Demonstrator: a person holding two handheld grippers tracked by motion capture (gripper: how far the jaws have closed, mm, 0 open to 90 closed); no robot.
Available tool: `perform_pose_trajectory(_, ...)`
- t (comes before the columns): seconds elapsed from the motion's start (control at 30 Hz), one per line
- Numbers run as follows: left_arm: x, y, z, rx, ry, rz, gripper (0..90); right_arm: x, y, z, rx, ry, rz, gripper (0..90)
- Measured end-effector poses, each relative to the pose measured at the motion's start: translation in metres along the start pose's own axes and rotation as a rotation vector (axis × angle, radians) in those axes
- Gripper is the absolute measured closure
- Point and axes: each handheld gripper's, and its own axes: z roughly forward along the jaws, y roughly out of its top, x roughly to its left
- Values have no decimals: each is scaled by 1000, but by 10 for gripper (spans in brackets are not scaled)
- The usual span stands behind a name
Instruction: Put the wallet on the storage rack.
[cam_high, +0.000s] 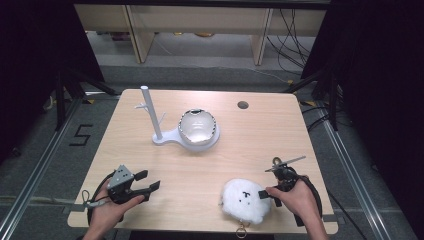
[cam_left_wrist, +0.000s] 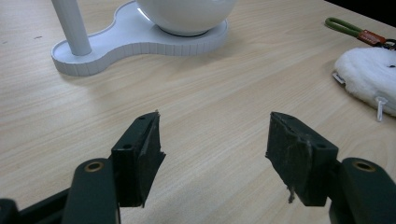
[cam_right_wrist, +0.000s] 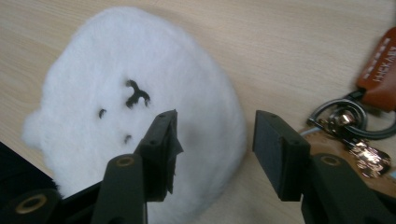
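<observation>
The right gripper (cam_right_wrist: 212, 154) has its jaws spread fairly wide over the near edge of the white plush pouch (cam_right_wrist: 140, 107), one jaw above the fur and the other past its rim, pressing on nothing I can see. The left gripper (cam_left_wrist: 212, 158) sits well apart at the table's (cam_high: 150, 165) near left corner, jaws wide and holding nothing. The pouch lies flat at the near right of the table, round and fluffy with a small black stitched face, a metal clasp and orange tag (cam_right_wrist: 380, 74) just beside it.
</observation>
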Motion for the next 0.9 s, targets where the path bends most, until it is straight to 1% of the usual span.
perform_pose_trajectory(0.03, 0, 0, 0, 1, -1, 0, 345, 3, 1, 0, 35, -12, 41, 481)
perform_pose_trajectory(0.07, 0, -1, 0, 4, 3, 1, 345, -1, 2, 3, 22, -1, -18, 481)
perform_pose_trajectory(0.1, -1, 0, -1, 11, 8, 3, 346, 0, 4, 6, 22, 0, -30, 480)
perform_pose_trajectory(0.13, 0, -1, -1, 9, 6, 3, 346, 1, 5, 6, 17, 14, -14, 479)
perform_pose_trajectory(0.17, 0, -1, -1, 7, 5, 2, 346, 4, 6, 6, 39, -8, 33, 475)
perform_pose_trajectory(0.2, 0, -1, -1, 7, 5, 3, 346, 4, 7, 8, 44, 2, 24, 474)
perform_pose_trajectory(0.23, 0, -1, -1, 6, 6, 1, 346, 3, 8, 9, 46, -2, 6, 473)
perform_pose_trajectory(0.27, 0, -1, -1, 6, 6, 1, 346, 3, 8, 9, 46, -2, 6, 473)
perform_pose_trajectory(0.3, 1, -1, -1, 3, 7, -2, 346, 1, 9, 11, 23, 14, -33, 474)
perform_pose_trajectory(0.33, 2, -1, -1, 0, 3, -1, 346, 2, 11, 13, 29, 2, -38, 477)
perform_pose_trajectory(0.37, 2, -1, -1, 0, 3, -1, 346, 4, 11, 13, 35, 6, -28, 476)
perform_pose_trajectory(0.4, 2, -1, -1, 0, 1, -4, 346, 4, 11, 13, 35, 6, -28, 476)
perform_pose_trajectory(0.43, 3, -1, -1, 1, 6, -4, 346, 5, 11, 13, 64, 0, -12, 472)
perform_pose_trajectory(0.5, 3, -2, -2, 2, 7, -4, 346, 5, 12, 15, 84, -3, -12, 463)
perform_pose_trajectory(0.53, 3, -2, -2, 1, 11, -8, 346, 5, 12, 17, 79, 10, -27, 459)
perform_pose_trajectory(0.57, 3, -2, -3, 5, 14, -4, 346, 5, 12, 17, 86, 5, -22, 459)
perform_pose_trajectory(0.6, 3, -2, -3, 4, 13, -5, 346, 4, 12, 19, 81, 14, -55, 459)
perform_pose_trajectory(0.63, 4, -2, -2, -1, 8, -9, 346, 5, 13, 19, 90, 8, -60, 463)
perform_pose_trajectory(0.67, 4, -2, -2, -2, 9, -10, 346, 6, 13, 19, 110, -7, -42, 470)
perform_pose_trajectory(0.7, 3, -2, -3, 5, 17, -9, 346, 7, 13, 20, 131, -11, -36, 497)
perform_pose_trajectory(0.77, 3, -2, -2, 3, 14, -11, 346, 8, 14, 20, 133, -18, -29, 514)
perform_pose_trajectory(0.8, 3, -3, -2, -2, 8, -15, 346, 8, 14, 19, 148, -20, -38, 538)
perform_pose_trajectory(0.83, 3, -3, -2, -2, 8, -9, 346, 4, 14, 21, 125, -4, -101, 554)
perform_pose_trajectory(0.9, 3, -4, -2, 0, 8, -10, 346, 5, 15, 21, 125, -22, -120, 591)
